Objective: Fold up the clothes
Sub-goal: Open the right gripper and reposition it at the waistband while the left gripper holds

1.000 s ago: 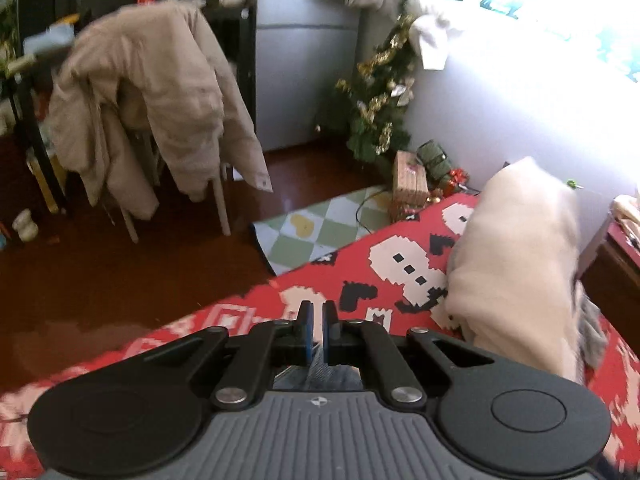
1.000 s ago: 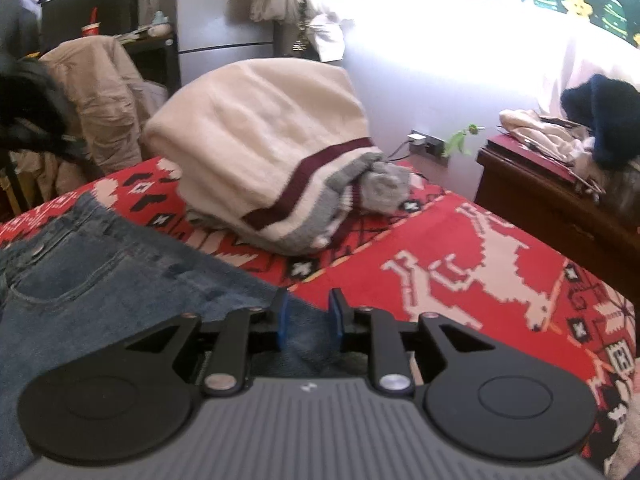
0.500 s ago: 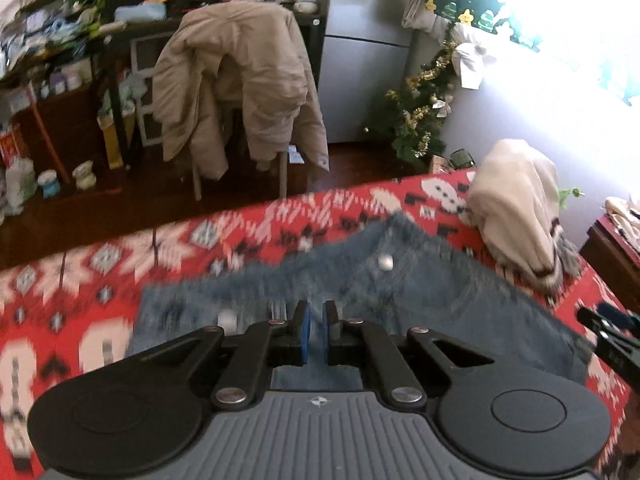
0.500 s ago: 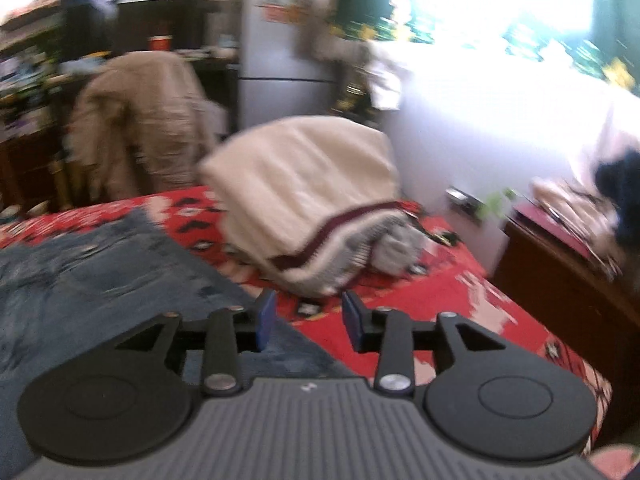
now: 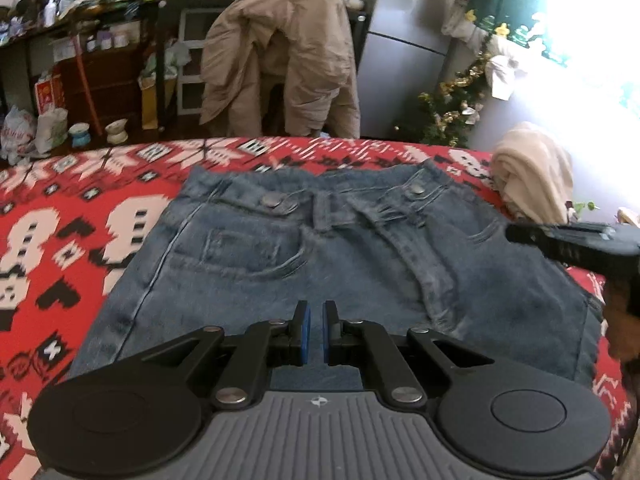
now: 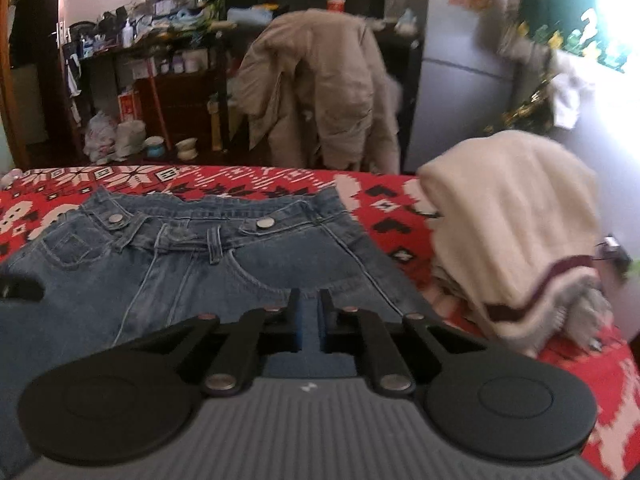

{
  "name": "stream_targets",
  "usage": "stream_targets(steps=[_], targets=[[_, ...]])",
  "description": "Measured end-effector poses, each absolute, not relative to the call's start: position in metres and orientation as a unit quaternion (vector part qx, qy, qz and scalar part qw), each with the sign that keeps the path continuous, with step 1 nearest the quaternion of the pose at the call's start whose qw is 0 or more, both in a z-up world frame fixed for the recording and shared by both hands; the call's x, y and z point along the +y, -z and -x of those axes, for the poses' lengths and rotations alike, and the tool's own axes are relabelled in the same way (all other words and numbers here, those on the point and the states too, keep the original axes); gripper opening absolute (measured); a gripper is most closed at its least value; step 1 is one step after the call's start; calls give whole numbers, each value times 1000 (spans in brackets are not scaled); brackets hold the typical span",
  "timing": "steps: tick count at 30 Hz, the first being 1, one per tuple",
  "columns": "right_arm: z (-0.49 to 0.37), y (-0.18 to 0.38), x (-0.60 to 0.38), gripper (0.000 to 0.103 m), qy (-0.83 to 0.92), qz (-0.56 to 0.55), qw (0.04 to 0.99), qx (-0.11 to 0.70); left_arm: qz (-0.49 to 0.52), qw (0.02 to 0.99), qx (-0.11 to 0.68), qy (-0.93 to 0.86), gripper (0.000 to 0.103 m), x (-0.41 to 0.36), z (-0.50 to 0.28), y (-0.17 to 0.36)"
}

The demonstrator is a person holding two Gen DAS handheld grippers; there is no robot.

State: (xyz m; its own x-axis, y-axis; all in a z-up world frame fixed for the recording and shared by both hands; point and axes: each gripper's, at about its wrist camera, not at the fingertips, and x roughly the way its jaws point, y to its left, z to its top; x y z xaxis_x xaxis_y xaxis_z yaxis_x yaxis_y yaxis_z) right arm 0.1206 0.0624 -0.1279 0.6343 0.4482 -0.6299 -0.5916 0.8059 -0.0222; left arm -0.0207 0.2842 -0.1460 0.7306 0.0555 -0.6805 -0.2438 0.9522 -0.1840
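Blue denim shorts [image 5: 320, 256] lie flat on the red patterned blanket [image 5: 60, 240], waistband at the far side; they also show in the right wrist view [image 6: 192, 264]. My left gripper [image 5: 315, 332] hovers above the shorts' near hem, jaws nearly closed with a narrow gap and nothing between them. My right gripper [image 6: 309, 320] hovers over the shorts' right part, also nearly closed and empty. The right gripper's body [image 5: 576, 248] shows at the right edge of the left wrist view. A folded cream sweater [image 6: 516, 232] with a maroon stripe sits on the blanket right of the shorts.
A beige jacket [image 5: 280, 64] hangs over a chair beyond the bed. A grey fridge [image 5: 404, 52] and a small decorated tree [image 5: 452, 112] stand behind. Cluttered shelves [image 5: 80, 40] fill the back left. The blanket's far edge [image 6: 224, 172] runs behind the waistband.
Both grippers pulled back and swung to face the shorts' waistband. The denim that they were shut on now lies spread flat; the right jaws opened half a second ago and have narrowed again.
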Motion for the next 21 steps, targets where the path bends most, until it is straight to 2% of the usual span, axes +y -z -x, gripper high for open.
stream_targets(steps=[6, 16, 21], targets=[[-164, 148, 93, 4, -331, 109, 865, 362, 144, 920, 352, -94, 4, 305, 17, 155], [-205, 151, 122, 4, -350, 116, 856, 362, 167, 920, 339, -105, 4, 331, 6, 154], [-192, 137, 107, 5, -396, 104, 839, 358, 178, 924, 323, -104, 4, 333, 10, 148]])
